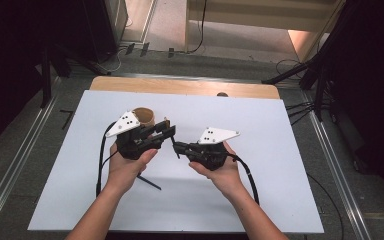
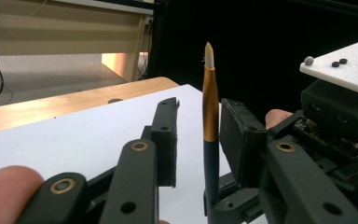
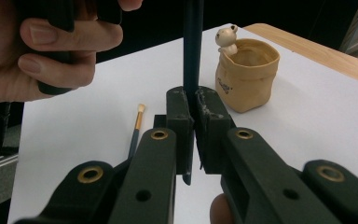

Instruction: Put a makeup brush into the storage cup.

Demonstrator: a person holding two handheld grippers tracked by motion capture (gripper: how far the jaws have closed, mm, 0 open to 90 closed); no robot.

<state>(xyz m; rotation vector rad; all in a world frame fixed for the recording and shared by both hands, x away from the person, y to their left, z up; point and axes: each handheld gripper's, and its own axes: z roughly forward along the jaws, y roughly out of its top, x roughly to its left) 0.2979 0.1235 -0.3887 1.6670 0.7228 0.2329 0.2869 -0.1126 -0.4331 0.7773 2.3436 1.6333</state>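
Where we look along the jaws:
Right gripper (image 3: 192, 122): clenched on a dark paintbrush (image 3: 192, 42), upright.
Left gripper (image 2: 196, 140): we see its jaws flanking that paintbrush (image 2: 210, 116), pads not pressing.
Second paintbrush (image 3: 136, 126): lying on the white sheet (image 3: 307, 112).
Bear pot (image 3: 246, 77): beyond the right gripper.

Left tongs (image 1: 168, 131) part-open, right tongs (image 1: 176, 146) clamped shut, tips nearly meeting, each in a raised hand.

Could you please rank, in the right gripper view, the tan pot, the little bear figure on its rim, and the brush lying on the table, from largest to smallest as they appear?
1. Tan pot.
2. Brush lying on the table: longer than the bear, far thinner.
3. Bear figure.
All three lie at similar depth.
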